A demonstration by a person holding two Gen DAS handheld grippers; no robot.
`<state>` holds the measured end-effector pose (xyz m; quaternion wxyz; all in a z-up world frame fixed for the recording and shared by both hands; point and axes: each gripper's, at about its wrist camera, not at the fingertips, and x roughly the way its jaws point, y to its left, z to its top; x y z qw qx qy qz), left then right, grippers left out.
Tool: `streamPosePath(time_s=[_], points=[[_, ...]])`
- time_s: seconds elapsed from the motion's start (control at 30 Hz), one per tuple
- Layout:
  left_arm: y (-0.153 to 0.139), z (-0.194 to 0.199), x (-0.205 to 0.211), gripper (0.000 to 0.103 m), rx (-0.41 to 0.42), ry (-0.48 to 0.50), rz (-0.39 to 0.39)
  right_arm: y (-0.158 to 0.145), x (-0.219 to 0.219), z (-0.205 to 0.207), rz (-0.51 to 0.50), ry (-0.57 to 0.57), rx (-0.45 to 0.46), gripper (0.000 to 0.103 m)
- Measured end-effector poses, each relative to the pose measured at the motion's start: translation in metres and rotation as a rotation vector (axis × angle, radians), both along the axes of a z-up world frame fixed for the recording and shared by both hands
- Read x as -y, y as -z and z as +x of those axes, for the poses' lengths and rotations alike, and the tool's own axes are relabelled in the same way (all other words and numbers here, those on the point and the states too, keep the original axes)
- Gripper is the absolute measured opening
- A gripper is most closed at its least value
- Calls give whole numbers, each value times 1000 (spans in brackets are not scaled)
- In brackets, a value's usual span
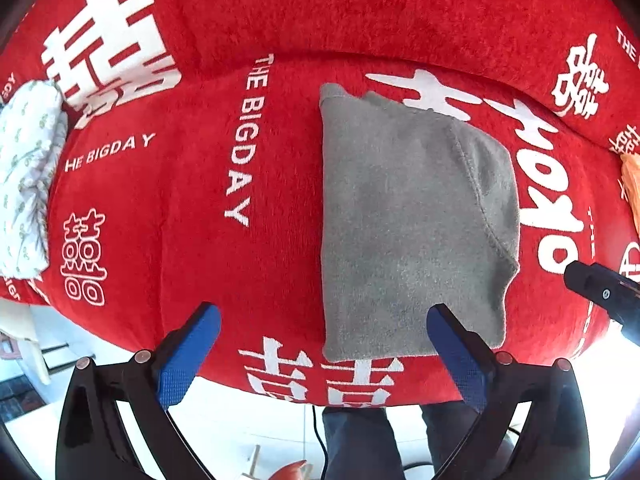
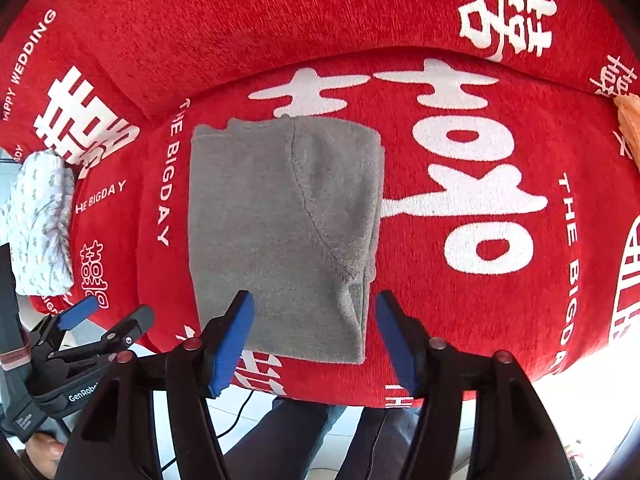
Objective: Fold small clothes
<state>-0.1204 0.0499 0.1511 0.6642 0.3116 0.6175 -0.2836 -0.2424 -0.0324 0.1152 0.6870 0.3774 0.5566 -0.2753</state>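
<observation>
A grey fleece garment (image 1: 408, 220) lies folded into a rectangle on the red cover (image 1: 168, 208); it also shows in the right wrist view (image 2: 280, 232). My left gripper (image 1: 324, 324) is open and empty, hovering at the garment's near left corner. My right gripper (image 2: 316, 308) is open and empty, hovering over the garment's near right corner. The right gripper's finger shows at the right edge of the left wrist view (image 1: 600, 288). The left gripper shows at lower left of the right wrist view (image 2: 92, 320).
A white patterned folded cloth (image 1: 28, 176) lies at the far left of the red cover, also in the right wrist view (image 2: 40, 224). An orange cloth (image 2: 628, 120) pokes in at the right edge. The person's legs (image 2: 304, 436) and a white floor are below the front edge.
</observation>
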Motion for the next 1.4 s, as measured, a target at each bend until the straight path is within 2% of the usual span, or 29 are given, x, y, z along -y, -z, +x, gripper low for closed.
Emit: streamPosePath(time_s=[0.07, 0.17, 0.3, 0.43, 0.93, 1.4], points=[[-1, 0, 1, 103, 3, 3, -3, -2, 0, 1, -9, 1, 0, 79], [-4, 1, 1, 103, 3, -9, -1, -6, -1, 1, -33, 7, -10, 82], [-10, 2, -1, 103, 12, -16, -3, -15, -4, 4, -120, -2, -53, 103], [-17, 3, -1, 103, 32, -14, -7, -26, -6, 6, -168, -11, -58, 103], [-40, 6, 1, 103, 87, 7, -31, -30, -17, 3, -171, 16, -127, 103], [-44, 5, 0, 103, 95, 4, -32, -32, -23, 3, -179, 15, -126, 103]])
